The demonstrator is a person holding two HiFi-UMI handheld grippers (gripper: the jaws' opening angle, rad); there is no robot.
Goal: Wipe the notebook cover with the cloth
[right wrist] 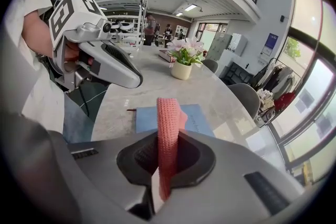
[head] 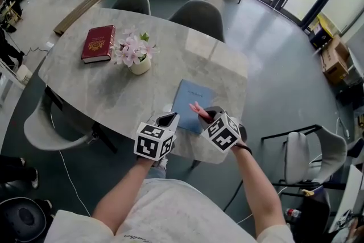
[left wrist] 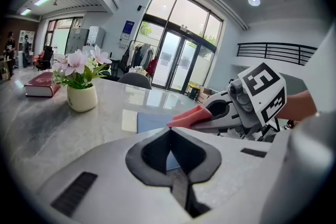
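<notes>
**Cloth gripped above the notebook's near edge, left tongs empty**

Table (head: 114,88): rounded, grey marble-look top. Two grey chairs (head: 198,15) stand at its far side.

Notebook (head: 190,101): pale blue, closed, lying flat near the table's near edge, just ahead of both grippers. The cover is plain apart from a small line of print too small to read. A thin dark line sits at one corner in the right gripper view; I cannot tell what it is.

Red book (head: 98,42): closed, flat, at the far left of the table and well apart from the notebook.

Pot (head: 140,65): small, round, cream-coloured, upright between the red book and the notebook. It holds pink and white flowers (head: 132,49) with some green leaves.

Right gripper (right wrist: 167,160): jaws clenched on the cloth (right wrist: 169,123). The cloth is a pink knitted strip, folded narrow, and it sticks out beyond the jaw tips. In the head view its free end sits over the notebook's near edge; whether it touches the cover cannot be told.

Left gripper (left wrist: 169,136): jaws clenched together with nothing between them, held just left of the right gripper at the table's near edge.
</notes>
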